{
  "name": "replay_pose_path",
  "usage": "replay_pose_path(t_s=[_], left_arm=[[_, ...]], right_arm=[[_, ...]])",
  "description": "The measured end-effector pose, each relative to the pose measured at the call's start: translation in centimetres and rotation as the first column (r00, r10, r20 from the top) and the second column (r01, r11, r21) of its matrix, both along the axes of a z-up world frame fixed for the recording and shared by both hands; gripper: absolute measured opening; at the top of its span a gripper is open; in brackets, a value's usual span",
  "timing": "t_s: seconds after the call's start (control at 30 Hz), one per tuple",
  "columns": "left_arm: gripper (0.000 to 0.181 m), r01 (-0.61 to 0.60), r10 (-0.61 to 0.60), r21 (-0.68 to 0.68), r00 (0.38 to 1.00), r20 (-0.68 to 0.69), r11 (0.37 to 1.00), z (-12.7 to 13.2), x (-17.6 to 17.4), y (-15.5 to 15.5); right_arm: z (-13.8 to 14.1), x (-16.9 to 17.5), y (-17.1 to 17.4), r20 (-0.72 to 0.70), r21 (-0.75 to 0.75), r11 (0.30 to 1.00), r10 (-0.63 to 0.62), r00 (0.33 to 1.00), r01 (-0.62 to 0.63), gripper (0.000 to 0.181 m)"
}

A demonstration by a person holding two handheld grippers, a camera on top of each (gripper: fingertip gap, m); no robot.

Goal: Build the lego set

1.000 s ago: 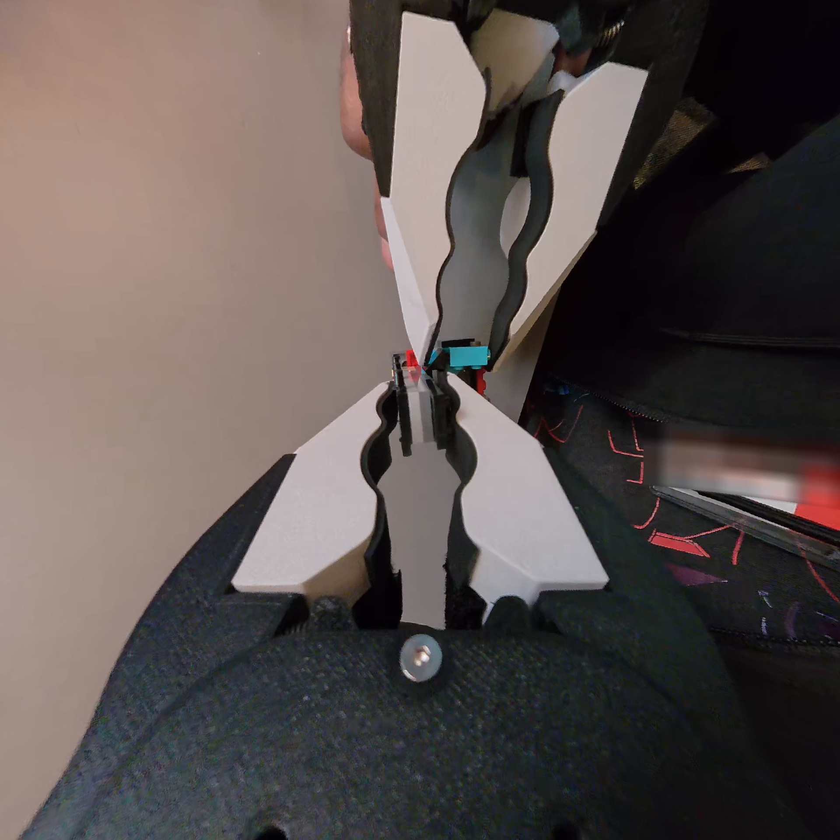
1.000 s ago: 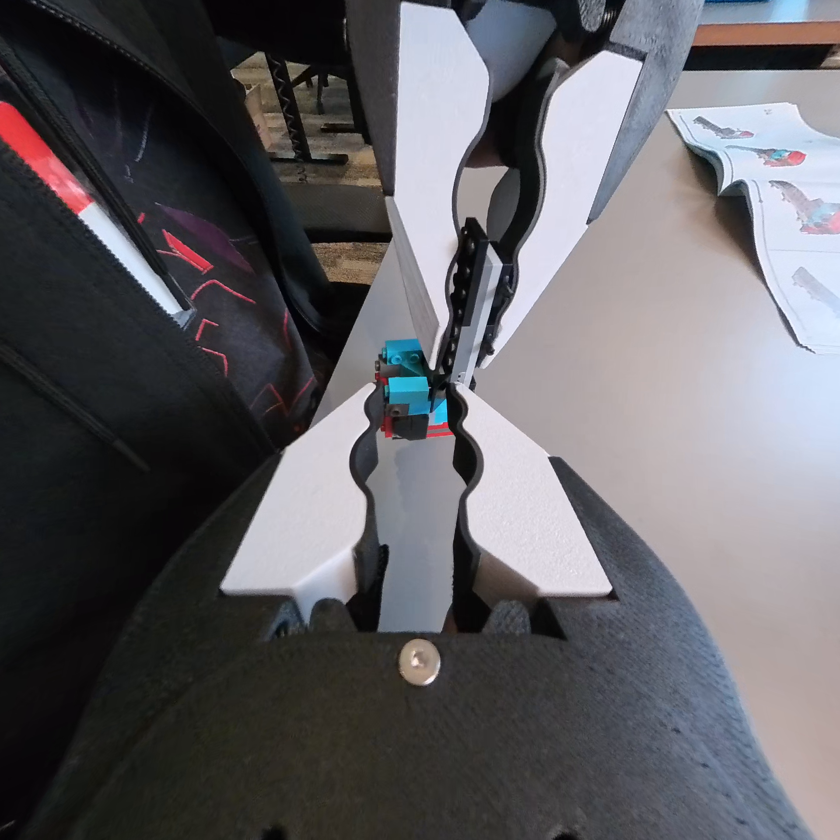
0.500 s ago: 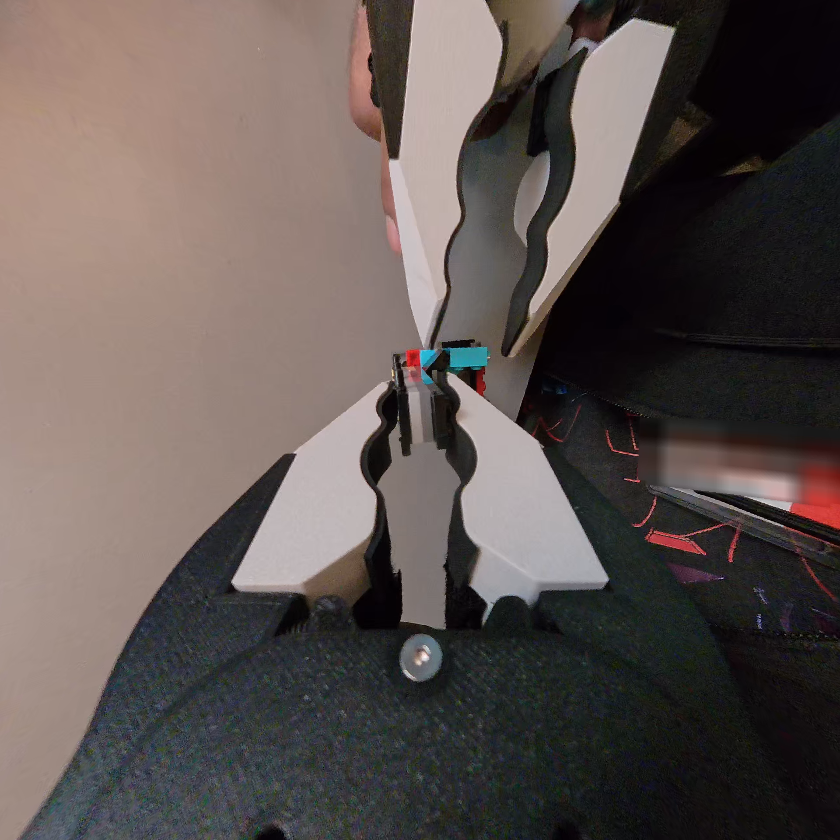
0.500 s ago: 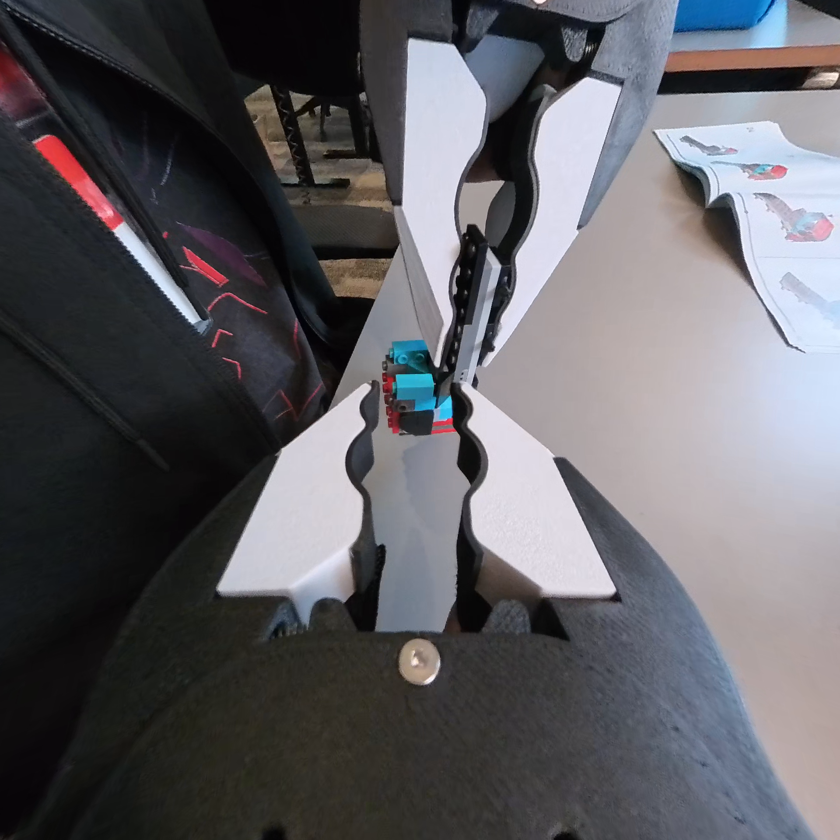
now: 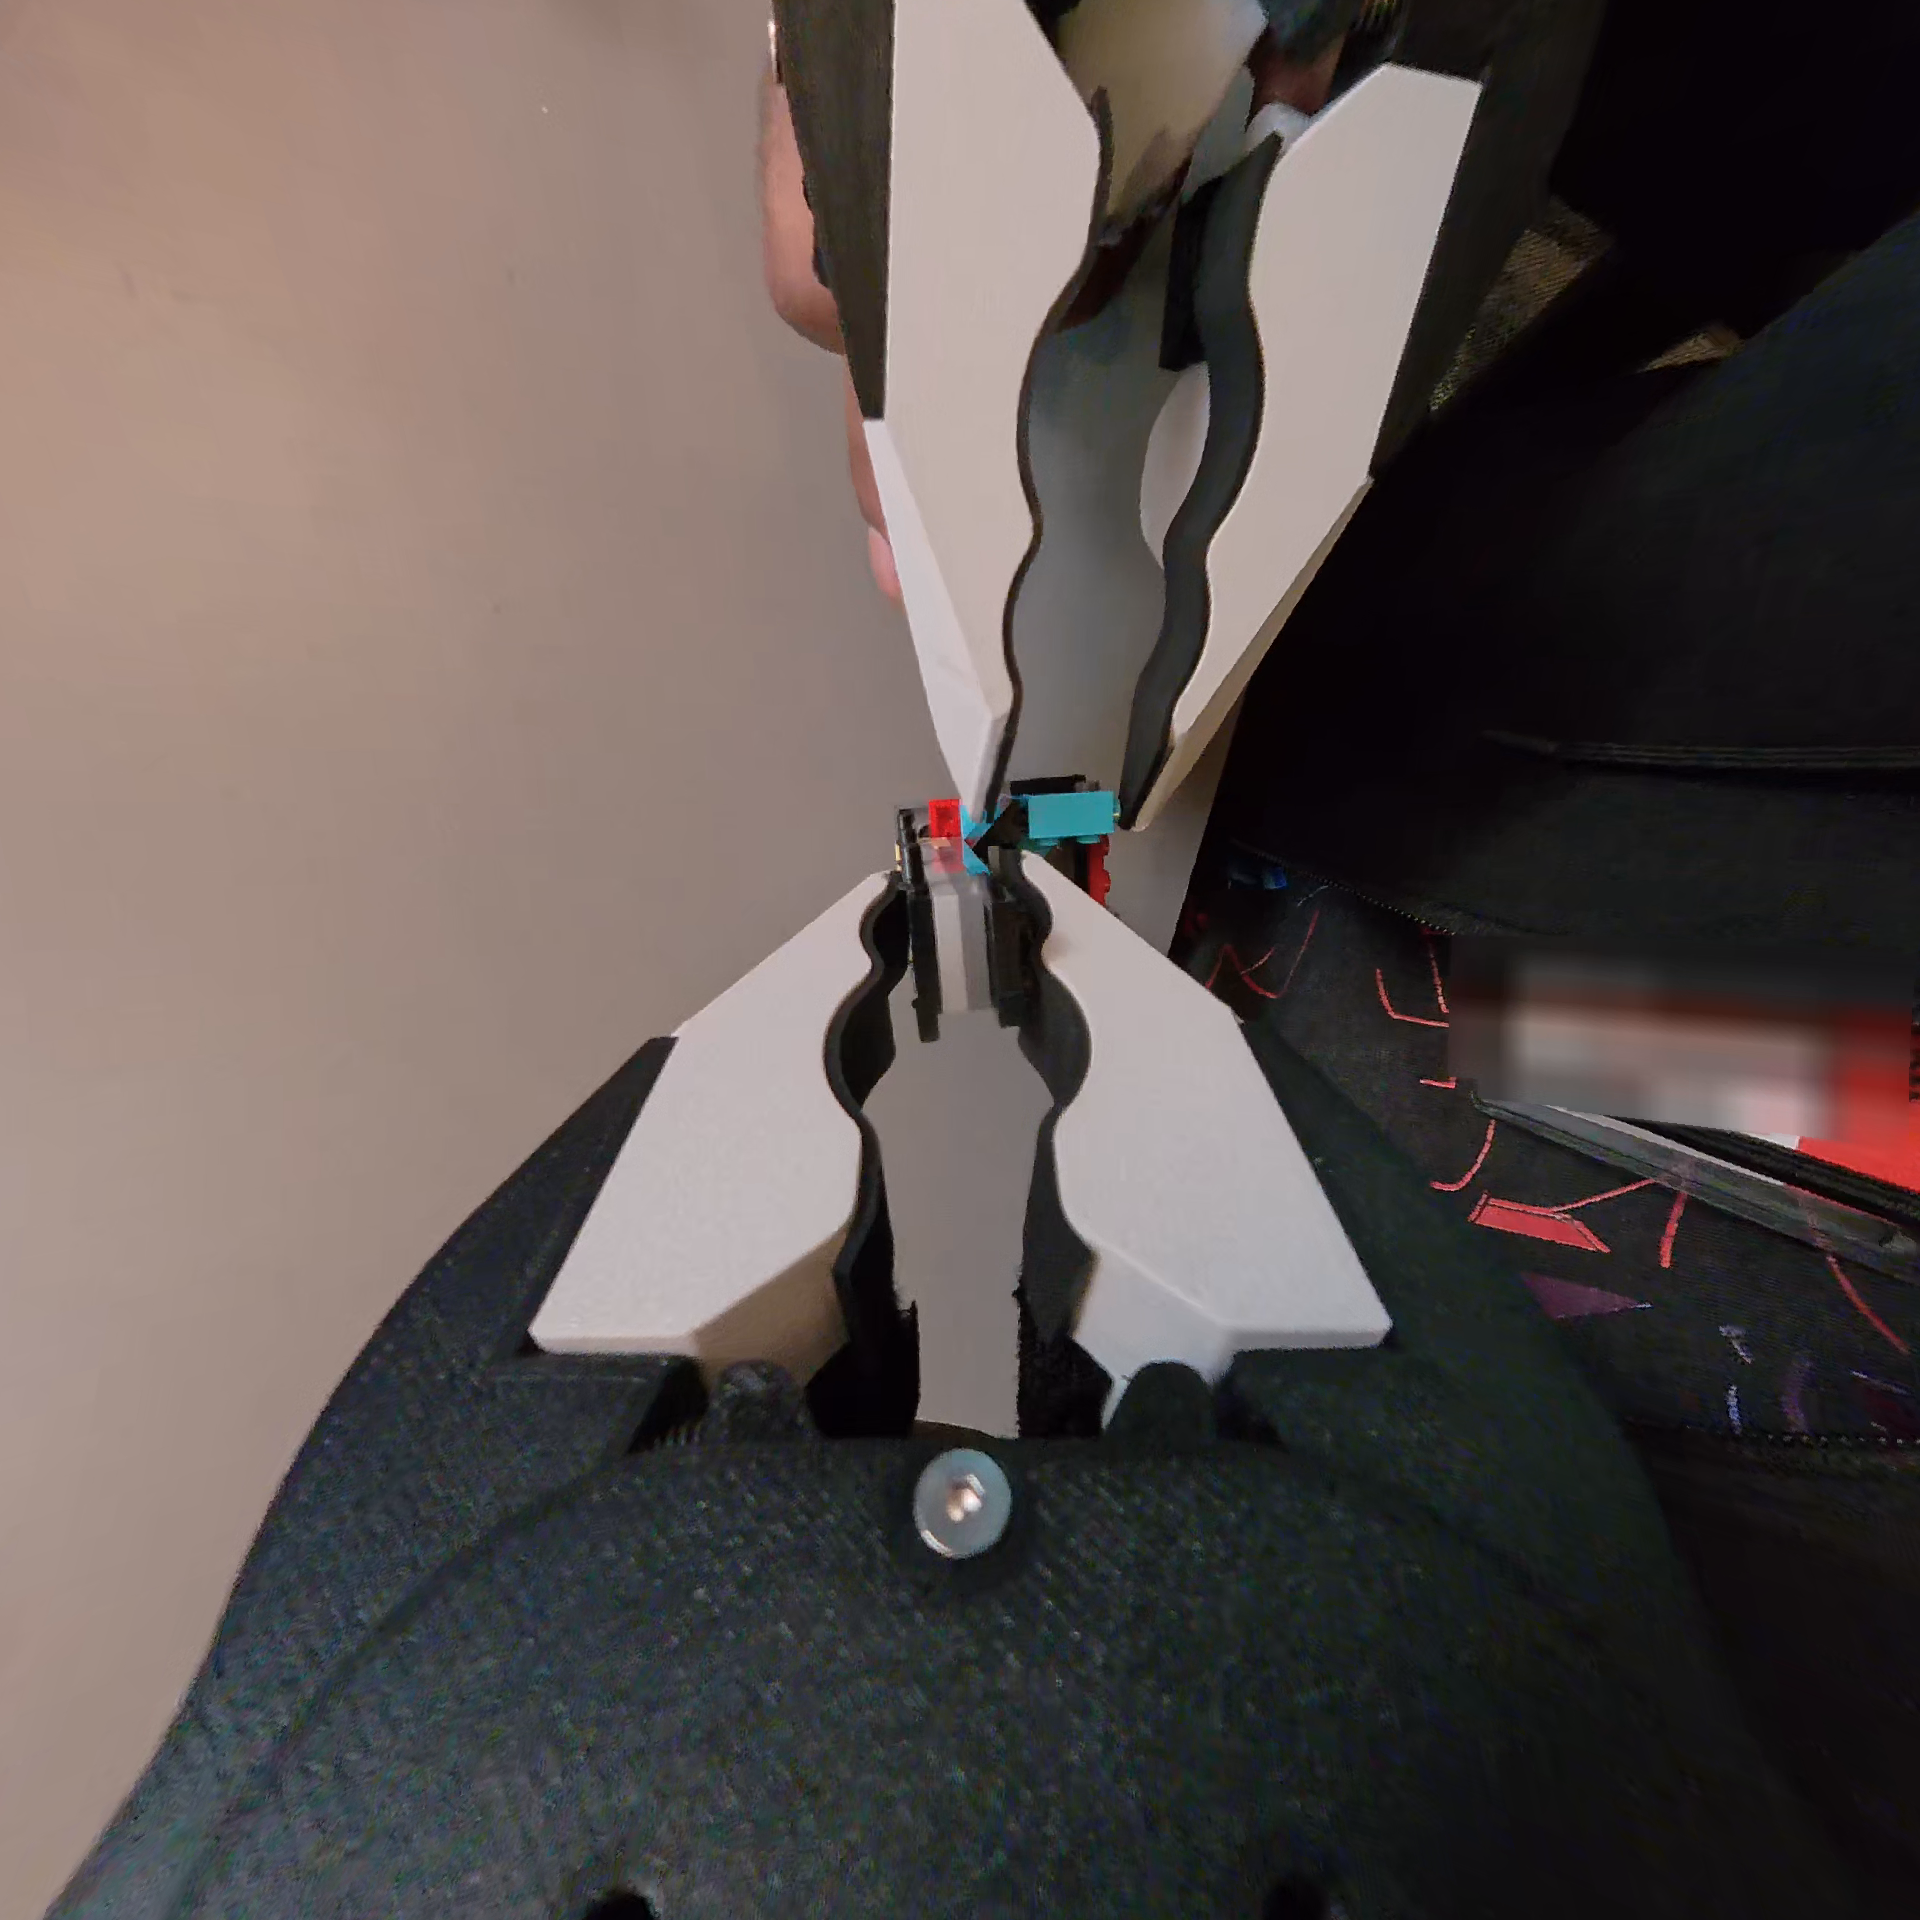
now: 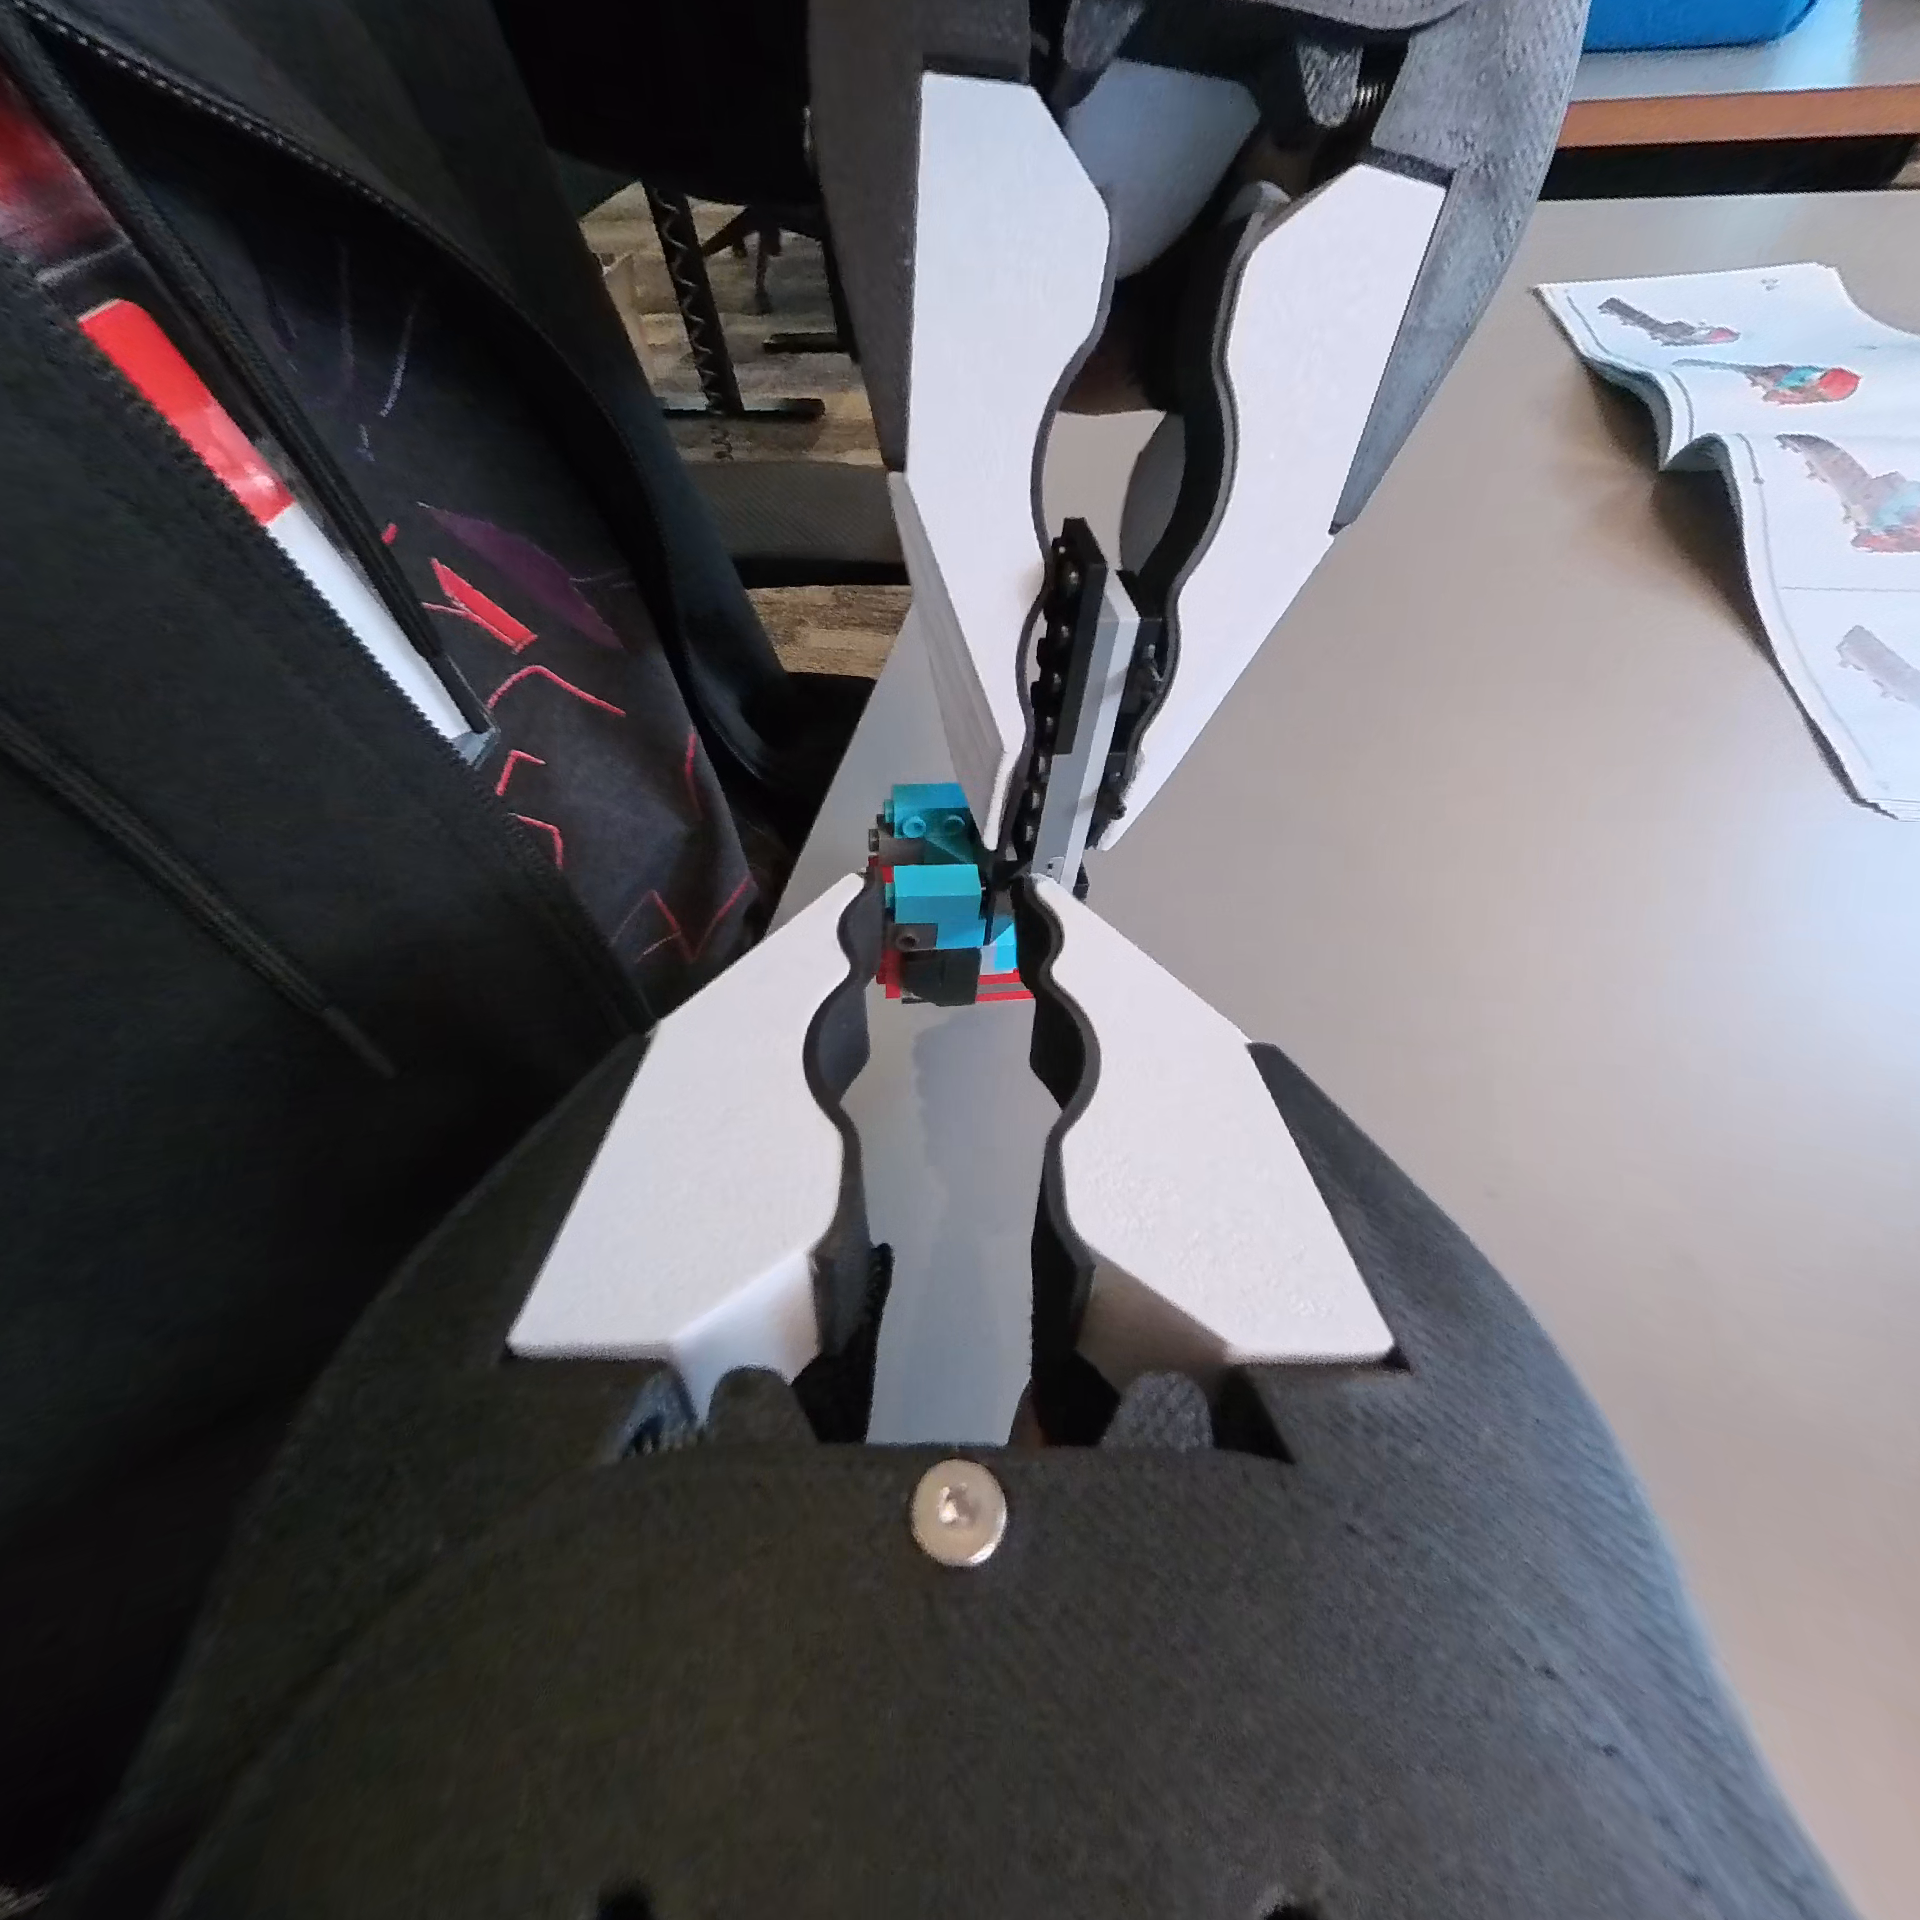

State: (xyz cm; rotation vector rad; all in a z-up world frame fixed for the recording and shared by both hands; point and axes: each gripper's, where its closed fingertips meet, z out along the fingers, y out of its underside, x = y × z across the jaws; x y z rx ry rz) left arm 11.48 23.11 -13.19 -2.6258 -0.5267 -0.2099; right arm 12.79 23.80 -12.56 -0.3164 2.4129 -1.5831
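My left gripper [image 5: 956, 883] is shut on a strip of black and grey plates [image 5: 961, 956], held on edge above the table. My right gripper [image 6: 945, 888] faces it tip to tip and is shut on a small teal, red and black block [image 6: 935, 899]. The block touches the end of the strip [image 6: 1086, 675]; I cannot tell whether they are locked together. In the left wrist view the right gripper [image 5: 1060, 810] comes from above with the teal brick [image 5: 1070, 816] between its tips. In the right wrist view the left gripper [image 6: 1049, 831] comes from above.
Both grippers hang over the beige table [image 6: 1507, 935] near its edge. An open instruction booklet [image 6: 1787, 468] lies at the right. A person's dark jacket with red marks [image 6: 312, 727] is close on the left. A hand [image 5: 800, 260] shows behind the right gripper.
The right gripper has tilted slightly against the left one. Half a second ago its jaws stood a little wider round the block. The left gripper's hold is unchanged.
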Motion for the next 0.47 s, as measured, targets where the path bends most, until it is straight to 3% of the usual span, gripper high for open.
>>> replay_pose_path(t_s=[0.03, 0.47], left_arm=[[0.019, 0.003, -0.003, -0.001, 1.000, -0.002, 1.000, 0.01, 0.03, 0.01], [0.018, -0.010, 0.010, -0.004, 1.000, -0.010, 1.000, 0.07, -0.14, -0.02]], right_arm=[[0.00, 0.05, 0.00, 0.001, 0.001, 1.000, 0.003, 1.000, -0.003, 0.026], [0.00, -0.07, -0.18, -0.032, -0.004, 1.000, -0.005, 0.999, 0.005, 0.025]])
